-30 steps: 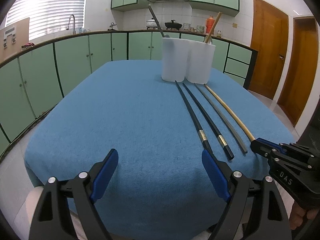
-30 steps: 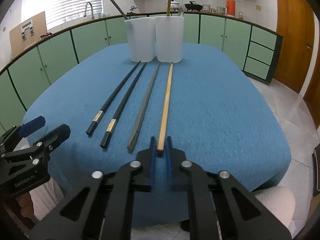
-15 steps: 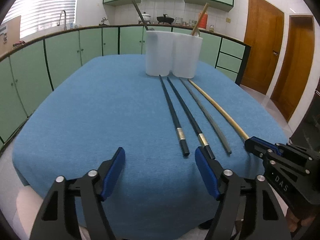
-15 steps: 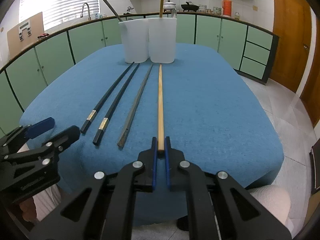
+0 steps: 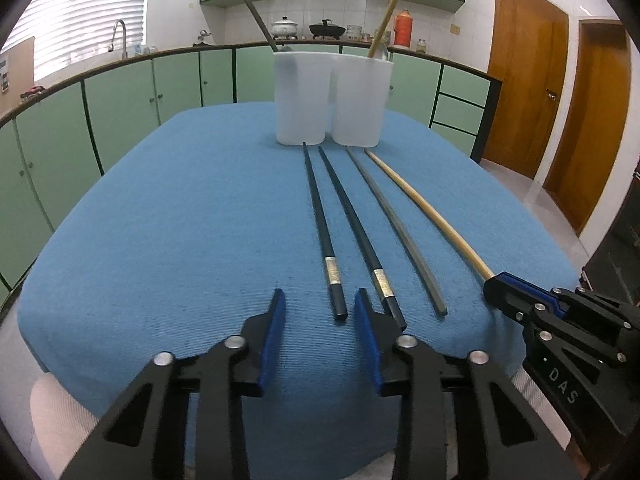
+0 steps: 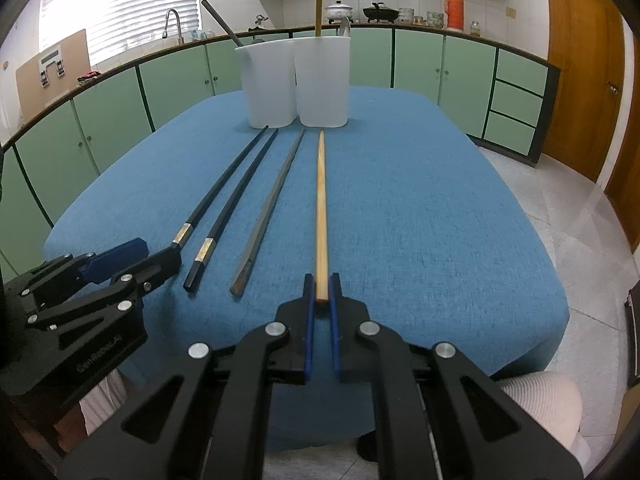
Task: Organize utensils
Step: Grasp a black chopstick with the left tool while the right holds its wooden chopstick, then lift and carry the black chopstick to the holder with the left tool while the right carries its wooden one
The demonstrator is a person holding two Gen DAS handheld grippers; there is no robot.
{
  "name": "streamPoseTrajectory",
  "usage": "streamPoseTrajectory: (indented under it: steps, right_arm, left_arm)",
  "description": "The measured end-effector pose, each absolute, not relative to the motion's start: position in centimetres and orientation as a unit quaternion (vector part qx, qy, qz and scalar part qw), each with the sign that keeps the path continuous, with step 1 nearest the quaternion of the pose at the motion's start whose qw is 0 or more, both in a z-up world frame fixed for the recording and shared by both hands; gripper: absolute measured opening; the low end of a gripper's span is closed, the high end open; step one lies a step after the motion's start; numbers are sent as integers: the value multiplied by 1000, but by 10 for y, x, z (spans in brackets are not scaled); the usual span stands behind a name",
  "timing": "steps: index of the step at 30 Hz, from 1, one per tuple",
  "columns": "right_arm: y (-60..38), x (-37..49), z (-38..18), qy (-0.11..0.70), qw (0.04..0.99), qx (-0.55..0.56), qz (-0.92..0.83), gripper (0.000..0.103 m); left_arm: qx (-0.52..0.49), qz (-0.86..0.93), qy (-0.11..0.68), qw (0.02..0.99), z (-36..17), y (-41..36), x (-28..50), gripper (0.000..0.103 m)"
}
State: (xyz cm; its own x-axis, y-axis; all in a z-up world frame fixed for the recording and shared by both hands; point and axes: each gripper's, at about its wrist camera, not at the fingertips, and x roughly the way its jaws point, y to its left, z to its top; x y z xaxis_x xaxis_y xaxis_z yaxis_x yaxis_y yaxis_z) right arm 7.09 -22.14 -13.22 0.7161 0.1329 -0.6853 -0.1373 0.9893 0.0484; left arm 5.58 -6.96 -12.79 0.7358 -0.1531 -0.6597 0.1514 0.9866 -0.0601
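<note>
A table (image 5: 168, 216) covered by a blue cloth is seen. At its far end two white containers (image 5: 301, 98) (image 5: 361, 101) are stood side by side, touching. Four chopsticks are laid lengthwise on the cloth, from the containers toward the near edge: two black ones with metallic bands (image 5: 322, 224) (image 5: 356, 224) on the left, a grey one (image 5: 394, 226) next, and a wooden one (image 5: 428, 212) on the right.

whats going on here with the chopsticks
A person with a claw in each hand is sorting chopsticks on a blue table. The right claw is shut on the near end of the wooden chopstick. The left claw is open near two black chopsticks. Two white cups stand beyond, each holding a utensil.
</note>
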Motion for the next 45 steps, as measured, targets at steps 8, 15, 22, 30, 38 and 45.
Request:
streamPoseTrajectory:
  steps: [8, 15, 22, 30, 38, 45]
  right_arm:
    - [-222, 71, -133, 371, 926, -1, 74, 6]
    - [-223, 65, -123, 354, 932, -5, 74, 6]
    - [-225, 58, -101, 326, 943, -10, 74, 6]
    - [-231, 58, -64, 279, 957, -23, 71, 6]
    - [-239, 65, -23, 229, 970, -31, 74, 6]
    - [-244, 77, 5, 206, 975, -34, 82, 6]
  left_arm:
    - [-10, -85, 357, 930, -127, -71, 55, 7]
    - [-14, -86, 345, 934, -117, -66, 48, 6]
    - [-17, -83, 315, 945, -94, -58, 39, 6]
    - [-24, -80, 268, 960, -57, -48, 35, 6]
    - [-32, -73, 219, 973, -21, -41, 38, 6]
    - [-35, -74, 191, 978, 7, -40, 47, 6]
